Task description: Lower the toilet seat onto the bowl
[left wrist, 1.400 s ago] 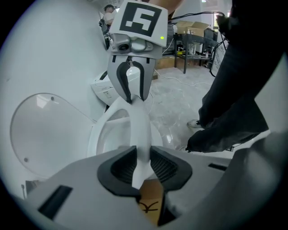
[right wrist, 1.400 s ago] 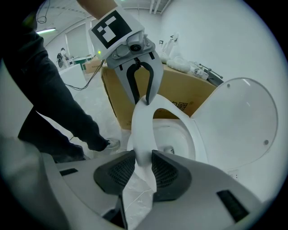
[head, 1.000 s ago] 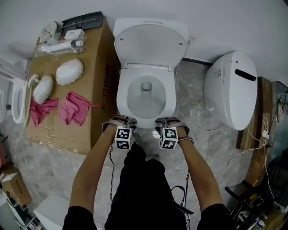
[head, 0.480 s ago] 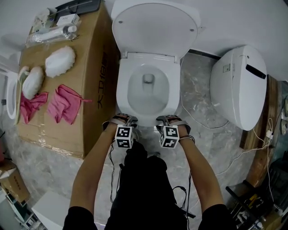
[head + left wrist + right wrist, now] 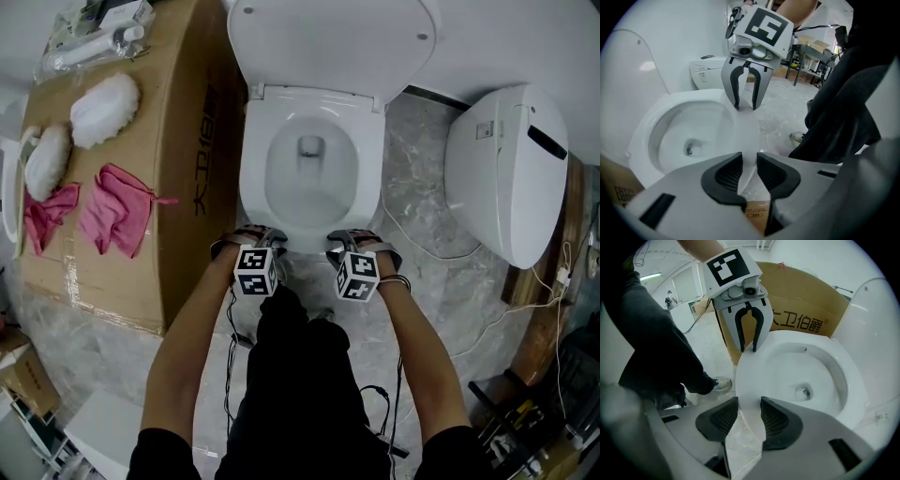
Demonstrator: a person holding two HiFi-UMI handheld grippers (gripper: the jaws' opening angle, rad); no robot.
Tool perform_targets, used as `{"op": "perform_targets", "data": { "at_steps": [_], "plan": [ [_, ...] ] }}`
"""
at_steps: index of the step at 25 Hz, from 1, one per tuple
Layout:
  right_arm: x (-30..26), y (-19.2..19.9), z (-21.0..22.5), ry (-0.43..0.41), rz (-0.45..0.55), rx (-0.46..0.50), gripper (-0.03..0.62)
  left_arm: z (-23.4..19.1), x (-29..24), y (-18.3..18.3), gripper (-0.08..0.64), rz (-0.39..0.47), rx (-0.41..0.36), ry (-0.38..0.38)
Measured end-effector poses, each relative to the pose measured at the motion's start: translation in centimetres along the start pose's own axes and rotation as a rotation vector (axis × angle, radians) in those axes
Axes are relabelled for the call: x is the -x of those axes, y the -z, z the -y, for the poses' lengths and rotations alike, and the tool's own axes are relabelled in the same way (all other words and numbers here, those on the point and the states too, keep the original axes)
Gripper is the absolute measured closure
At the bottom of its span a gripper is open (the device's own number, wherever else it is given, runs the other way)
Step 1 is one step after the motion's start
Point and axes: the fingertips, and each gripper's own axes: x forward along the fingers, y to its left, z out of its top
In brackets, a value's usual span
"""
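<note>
Currently your left claw [image 5: 749,160] is closing, with the front edge of the toilet seat [image 5: 738,136] between its pads. The pads sit close on either side of it, though no squeeze shows.

Your right claw [image 5: 749,405] stands wide, jaws well apart. The same front edge runs between them with neither pad pressing, so it holds nothing.

Both claws sit side by side at the front of the toilet, the left one toward the left front and the right one toward the right front. Their marker cubes face up in the head view.

Seat: down, lying flat on the bowl [image 5: 309,183].
Lid [image 5: 333,42]: raised behind the seat.

Left of the toilet stands a large cardboard box [image 5: 187,159], just beside the bowl. On top of it lie two pink cloths [image 5: 112,214] and two white fluffy pads [image 5: 105,108].

Right of the toilet, on the grey marbled floor [image 5: 417,220], is a second white toilet unit [image 5: 511,178], apart from the bowl.
</note>
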Motion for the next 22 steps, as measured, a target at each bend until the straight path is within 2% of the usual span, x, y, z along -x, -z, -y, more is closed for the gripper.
{"op": "perform_targets", "data": {
  "at_steps": [5, 8, 11, 12, 14, 15, 17, 20, 22],
  "plan": [
    [-0.1, -0.1, -0.3, -0.018, -0.044, -0.049, 0.422, 0.2, 0.1, -0.1, 0.456, -0.006, 0.06, -0.022],
    [1.3, -0.5, -0.8, -0.034, -0.052, -0.134, 0.42, 0.2, 1.7, -1.0, 0.449, 0.015, 0.168, -0.065],
    [4.2, -1.4, -1.2, -0.022, -0.053, -0.204, 0.422, 0.2, 5.2, -2.8, 0.451, 0.074, 0.292, -0.095],
    [5.6, -2.1, -1.2, -0.015, -0.045, -0.249, 0.428, 0.1, 6.8, -3.5, 0.453, 0.099, 0.329, -0.109],
    [9.1, -4.0, -0.8, -0.001, -0.005, -0.384, 0.525, -0.3, 10.5, -5.2, 0.47, 0.158, 0.404, -0.157],
    [11.1, -5.2, -0.5, 0.014, 0.026, -0.458, 0.53, -0.7, 12.7, -6.1, 0.506, 0.189, 0.441, -0.191],
    [15.8, -7.9, 0.6, 0.077, 0.101, -0.59, 0.536, -1.6, 17.9, -7.9, 0.535, 0.26, 0.527, -0.259],
    [24.2, -11.8, 3.4, 0.232, 0.236, -0.765, 0.553, -3.2, 26.6, -10.8, 0.543, 0.381, 0.66, -0.346],
    [30.1, -14.1, 5.8, 0.343, 0.336, -0.858, 0.56, -5.0, 32.4, -12.4, 0.546, 0.427, 0.687, -0.423]
  ]
}}
